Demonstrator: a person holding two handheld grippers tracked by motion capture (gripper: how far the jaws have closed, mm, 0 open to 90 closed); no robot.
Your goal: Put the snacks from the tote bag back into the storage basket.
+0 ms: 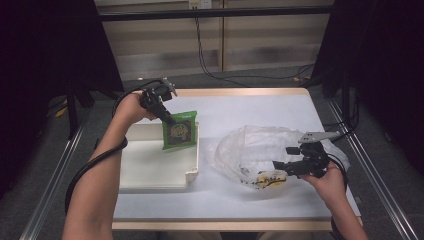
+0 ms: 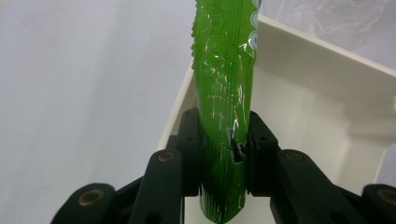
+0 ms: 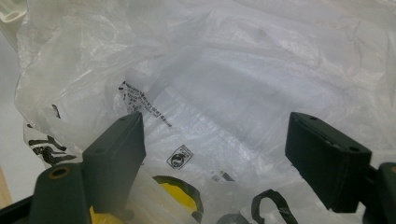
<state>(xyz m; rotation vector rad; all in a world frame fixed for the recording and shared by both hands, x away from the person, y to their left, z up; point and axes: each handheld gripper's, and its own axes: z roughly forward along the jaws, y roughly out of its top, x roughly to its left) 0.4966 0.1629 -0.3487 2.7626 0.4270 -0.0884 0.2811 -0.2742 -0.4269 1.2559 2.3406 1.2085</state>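
One green packet (image 1: 180, 131) clamped by left gripper (image 1: 167, 119) over white tray (image 1: 150, 172), right gripper (image 1: 277, 166) agape at plastic bag (image 1: 260, 145).

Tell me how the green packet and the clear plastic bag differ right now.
The green packet is opaque and bright green; the plastic bag is clear, with black and yellow print. The packet is small and flat, the bag wider and crumpled. The packet hangs over the white tray, pinched in the left gripper; the bag lies on the table, with the right gripper open at it. Both are thin plastic.

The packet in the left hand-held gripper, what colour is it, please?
Bright green packet, clearest in the left gripper view.
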